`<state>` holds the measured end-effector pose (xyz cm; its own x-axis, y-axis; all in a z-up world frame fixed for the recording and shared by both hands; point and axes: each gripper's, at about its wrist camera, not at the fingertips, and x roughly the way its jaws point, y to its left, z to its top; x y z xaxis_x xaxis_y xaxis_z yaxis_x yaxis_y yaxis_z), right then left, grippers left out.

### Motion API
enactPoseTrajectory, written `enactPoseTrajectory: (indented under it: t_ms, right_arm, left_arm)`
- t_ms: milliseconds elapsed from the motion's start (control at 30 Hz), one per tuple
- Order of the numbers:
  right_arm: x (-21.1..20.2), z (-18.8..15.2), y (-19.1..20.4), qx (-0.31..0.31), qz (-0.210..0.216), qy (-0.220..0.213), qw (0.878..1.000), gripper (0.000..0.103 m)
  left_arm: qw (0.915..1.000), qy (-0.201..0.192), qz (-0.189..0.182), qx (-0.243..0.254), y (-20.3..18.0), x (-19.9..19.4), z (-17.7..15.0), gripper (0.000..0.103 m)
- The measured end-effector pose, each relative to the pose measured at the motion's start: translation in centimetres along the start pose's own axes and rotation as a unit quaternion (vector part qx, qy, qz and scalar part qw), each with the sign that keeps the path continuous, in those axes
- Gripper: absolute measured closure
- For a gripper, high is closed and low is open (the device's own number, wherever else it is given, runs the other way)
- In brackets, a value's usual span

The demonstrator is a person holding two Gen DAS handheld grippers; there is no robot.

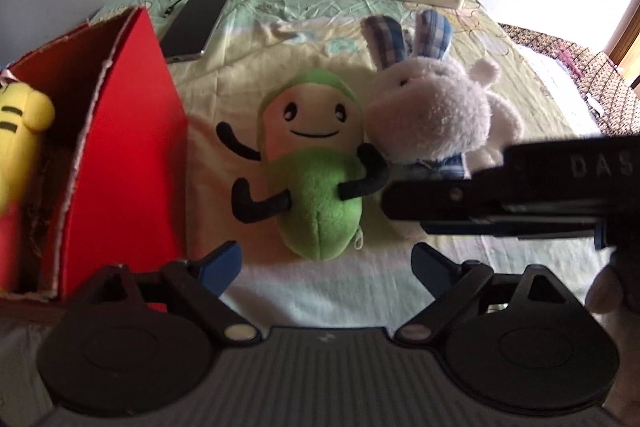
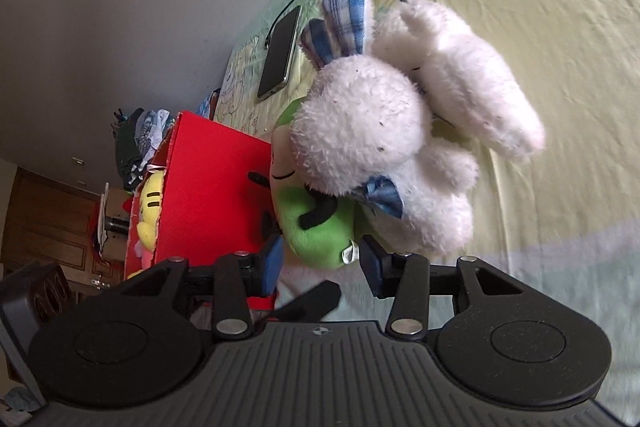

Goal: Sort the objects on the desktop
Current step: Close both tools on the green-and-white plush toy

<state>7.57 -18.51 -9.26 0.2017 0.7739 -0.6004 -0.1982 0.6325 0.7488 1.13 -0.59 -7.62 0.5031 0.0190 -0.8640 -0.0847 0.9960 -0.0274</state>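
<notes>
The right gripper (image 1: 400,203) bore the letters "DAS"; its jaws stood apart around the green toy's (image 1: 316,163) bottom. The red box (image 1: 120,155) held a yellow toy (image 1: 18,131). The left gripper (image 1: 326,267) gaped empty near the toy, mid-bed.

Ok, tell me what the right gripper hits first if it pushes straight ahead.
Most likely the green plush: its lower end sits just ahead of the open right gripper. The white bunny lies just behind, though depth is unclear.
</notes>
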Motion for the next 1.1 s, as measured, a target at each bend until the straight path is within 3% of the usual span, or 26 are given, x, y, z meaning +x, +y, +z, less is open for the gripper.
enactPoseTrajectory:
  t_ms: [300,500,600,667,1100]
  right_arm:
    - [3.2,1.7,-0.3,0.001,-0.011,0.027,1.0,0.049]
    - [4.4,1.9,-0.2,-0.014,0.004,0.039,0.999,0.043]
    - [4.3,2.1,-0.4,-0.016,0.013,0.044,0.999,0.048]
    - [4.2,2.2,-0.9,-0.004,0.033,0.055,0.998,0.06]
    - [1.2,0.5,-0.4,-0.039,0.02,0.077,0.996,0.061]
  left_arm:
    - [0.9994,0.016,-0.007,-0.032,1.1,3.3,1.1,0.014]
    - [0.9979,0.043,-0.03,-0.039,1.5,5.3,1.9,0.036]
    - [0.9985,0.039,-0.028,-0.025,0.9,5.4,2.1,0.035]
    - [0.9986,0.039,-0.03,-0.019,0.7,5.4,2.1,0.035]
    - [0.9972,0.04,-0.06,0.019,-0.4,2.9,0.4,0.035]
